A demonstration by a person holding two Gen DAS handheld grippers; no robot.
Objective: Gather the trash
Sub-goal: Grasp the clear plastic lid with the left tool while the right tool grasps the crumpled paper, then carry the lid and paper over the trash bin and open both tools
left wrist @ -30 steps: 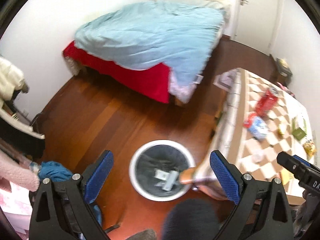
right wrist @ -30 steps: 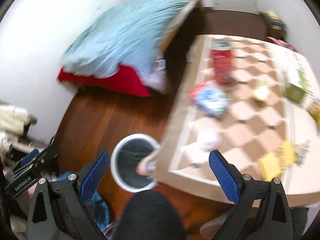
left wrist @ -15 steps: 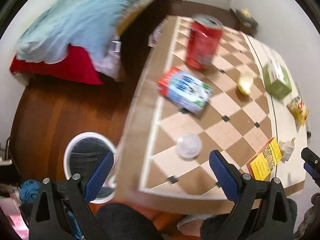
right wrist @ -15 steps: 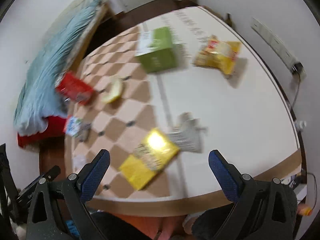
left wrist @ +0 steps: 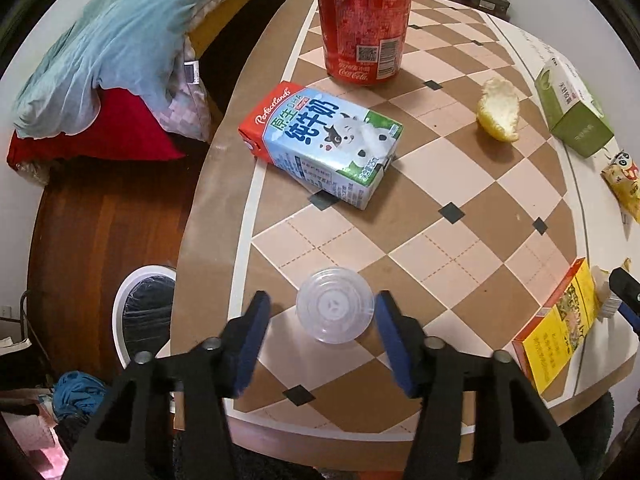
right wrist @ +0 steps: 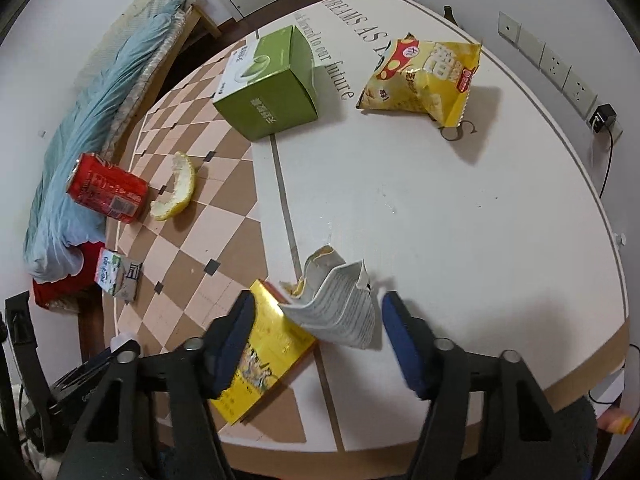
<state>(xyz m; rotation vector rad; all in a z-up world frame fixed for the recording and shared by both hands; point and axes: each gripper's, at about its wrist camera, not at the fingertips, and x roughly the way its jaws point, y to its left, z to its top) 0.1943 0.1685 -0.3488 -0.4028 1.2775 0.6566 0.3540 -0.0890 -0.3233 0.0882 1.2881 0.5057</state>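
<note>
A clear plastic cup stands upside down near the table's front edge, between the blue pads of my open left gripper, with a gap on the left side. My right gripper is open around a crumpled white wrapper that overlaps a yellow box. Further off lie a milk carton, a red cola can, a piece of citrus peel, a green box and a yellow snack bag. The white bin with a black liner stands on the floor left of the table.
The table is part checkered, part white. A bed with a light blue cover stands beyond the table's left side. Wall sockets and a plug are at the right. Blue cloth lies on the floor near the bin.
Both grippers swung from above the bin and floor over to the table. The left one came down around the clear cup; the right one closed in on the white wrapper.
</note>
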